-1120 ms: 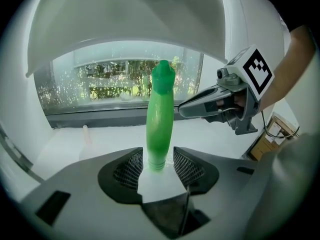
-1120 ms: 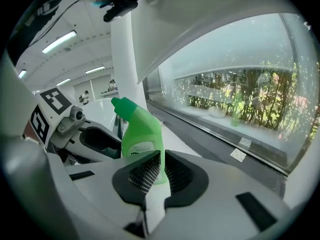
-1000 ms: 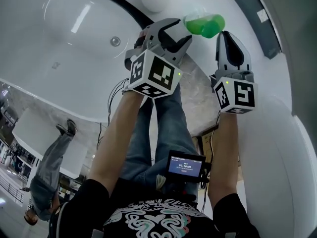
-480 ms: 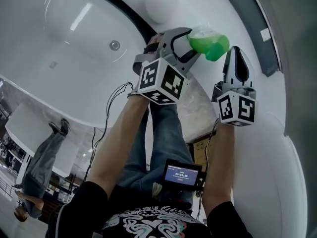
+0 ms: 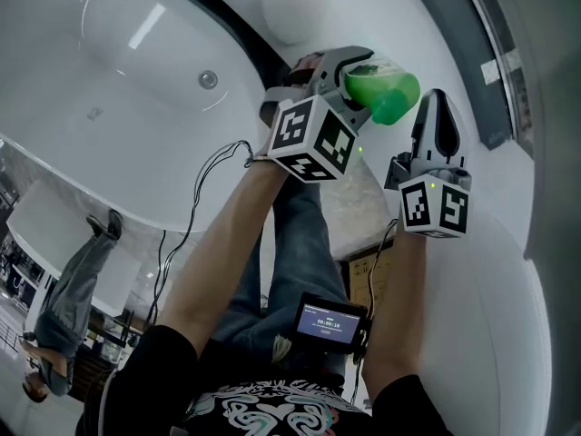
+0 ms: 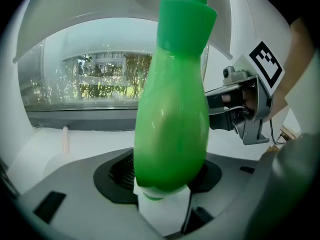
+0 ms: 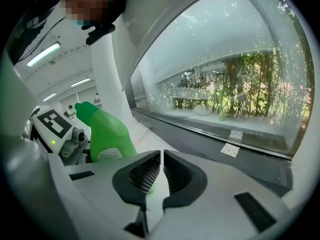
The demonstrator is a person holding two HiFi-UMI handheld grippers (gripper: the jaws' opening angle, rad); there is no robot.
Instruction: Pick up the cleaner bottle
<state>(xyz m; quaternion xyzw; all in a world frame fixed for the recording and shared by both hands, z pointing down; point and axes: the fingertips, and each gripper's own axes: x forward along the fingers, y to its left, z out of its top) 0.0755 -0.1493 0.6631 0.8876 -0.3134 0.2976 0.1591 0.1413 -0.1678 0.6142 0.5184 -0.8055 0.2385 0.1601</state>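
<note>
Big white bathtub (image 5: 109,80) takes up most of the head view, with a white ledge (image 5: 454,53) running past its rim. The left gripper (image 5: 356,73) is spread as wide as it goes, and the green cleaner bottle (image 6: 172,124) stands upright right in the gap between its jaws, cap up. I don't see the pads actually squeezing it. The right gripper (image 7: 161,166) sits just beside the bottle on the other side, jaws pressed together with only a thin slit, nothing in them. From its view the bottle is off to the left.
</note>
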